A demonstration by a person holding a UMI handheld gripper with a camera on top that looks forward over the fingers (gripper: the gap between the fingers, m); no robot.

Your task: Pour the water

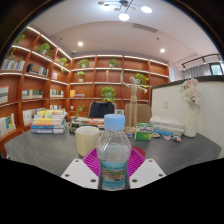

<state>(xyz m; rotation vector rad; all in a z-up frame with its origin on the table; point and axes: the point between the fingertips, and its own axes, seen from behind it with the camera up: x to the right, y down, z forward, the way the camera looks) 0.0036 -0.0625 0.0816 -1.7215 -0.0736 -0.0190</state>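
Note:
A clear plastic water bottle (113, 153) with a pale blue cap and a blue label stands upright between my gripper's (113, 166) two fingers. Both pink pads (93, 160) press against its sides, so the gripper is shut on it. The bottle's base is hidden behind the fingers, so I cannot tell whether it rests on the table or is lifted. A cream cup (87, 140) stands on the grey table (40, 152) just beyond the left finger, left of the bottle.
Stacked books (46, 122) lie at the table's far left. A white vase with flowers (190, 112) and small colourful boxes (150, 131) stand at the far right. A wooden mannequin (131, 103) and bookshelves (30, 80) with plants fill the background.

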